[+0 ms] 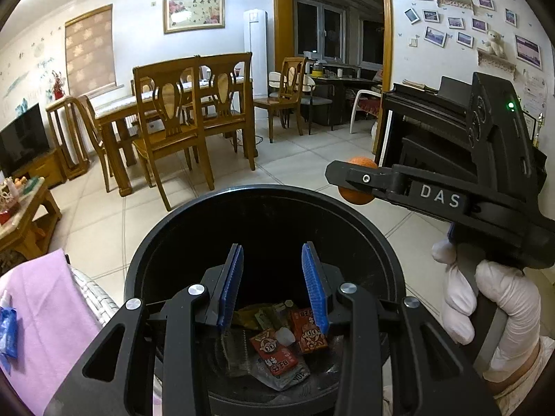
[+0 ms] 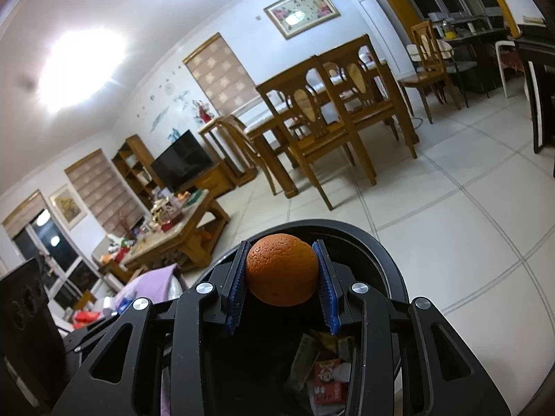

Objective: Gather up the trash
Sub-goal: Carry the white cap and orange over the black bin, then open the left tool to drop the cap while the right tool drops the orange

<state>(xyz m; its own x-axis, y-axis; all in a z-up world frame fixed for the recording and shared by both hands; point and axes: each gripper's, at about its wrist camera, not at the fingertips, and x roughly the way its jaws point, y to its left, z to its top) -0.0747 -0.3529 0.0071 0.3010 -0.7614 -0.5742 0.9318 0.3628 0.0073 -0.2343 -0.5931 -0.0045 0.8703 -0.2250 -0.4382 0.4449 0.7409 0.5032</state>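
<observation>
Gripping an orange (image 2: 281, 270) between its blue pads (image 2: 236, 294), the right gripper (image 2: 282, 277) holds the fruit over the black trash bin (image 2: 388, 260), both pads pressed against the peel so that the jaws stand partly apart around it. From the left wrist view the same orange (image 1: 357, 198) shows beyond the bin's (image 1: 145, 242) far rim, half hidden by the right gripper's (image 1: 347, 176) black finger, with a white-gloved hand (image 1: 492, 308) wrapped round the handle. The left gripper (image 1: 272, 284) hangs over the bin's mouth, its jaws partly open with nothing between them. Down in the bin lie red snack wrappers (image 1: 277, 350) and other crumpled packets. A pink cloth (image 1: 45, 312) lies to the left of the bin. Wooden dining chairs (image 1: 173, 121) and a table stand behind on the tiled floor (image 1: 295, 159).
</observation>
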